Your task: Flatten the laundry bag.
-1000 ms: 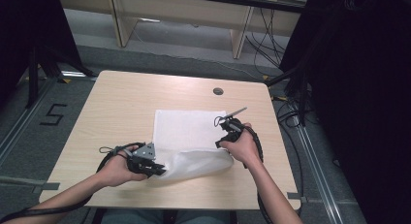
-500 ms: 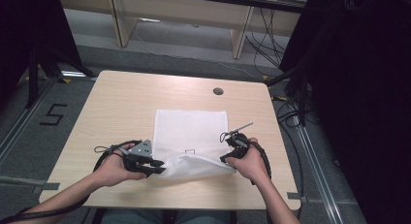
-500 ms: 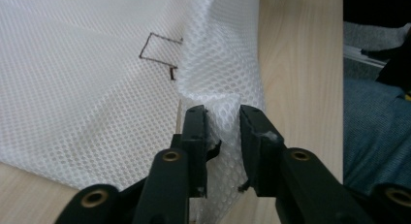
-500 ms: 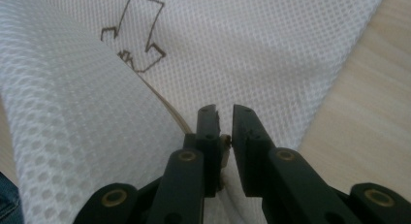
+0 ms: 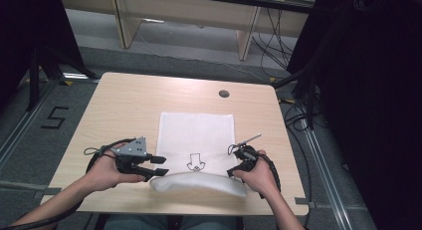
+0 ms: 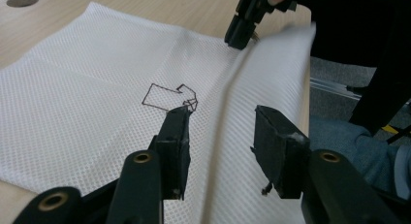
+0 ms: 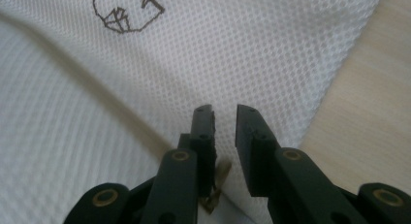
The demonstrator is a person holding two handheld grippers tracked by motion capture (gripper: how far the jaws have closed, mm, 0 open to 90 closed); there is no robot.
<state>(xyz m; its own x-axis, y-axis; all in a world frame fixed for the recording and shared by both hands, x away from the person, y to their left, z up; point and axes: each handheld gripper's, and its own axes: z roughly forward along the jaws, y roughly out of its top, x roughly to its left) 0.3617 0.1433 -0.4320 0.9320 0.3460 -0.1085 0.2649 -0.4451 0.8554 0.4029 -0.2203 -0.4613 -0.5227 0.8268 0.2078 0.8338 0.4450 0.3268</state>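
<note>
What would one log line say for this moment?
work: folding white cloth | near edge: rolled over | left hand-held gripper: just opened, off cloth | table

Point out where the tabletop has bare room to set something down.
Bare room: the far strip of the light wooden table between the white mesh cloth and the round grey cable hole, and the left side. Crowded: the near edge, around the cloth's folded-up hem and both grippers.

The table (image 5: 124,105) lies bare along its far edge and down both sides of the white mesh cloth (image 5: 196,133), so a gripper could pass there freely. A small round hole (image 5: 224,93) sits beyond the cloth. At the near edge, the cloth's rolled fold (image 5: 199,184) forms a low ridge between the left gripper (image 5: 160,165) and right gripper (image 5: 234,171).
</note>
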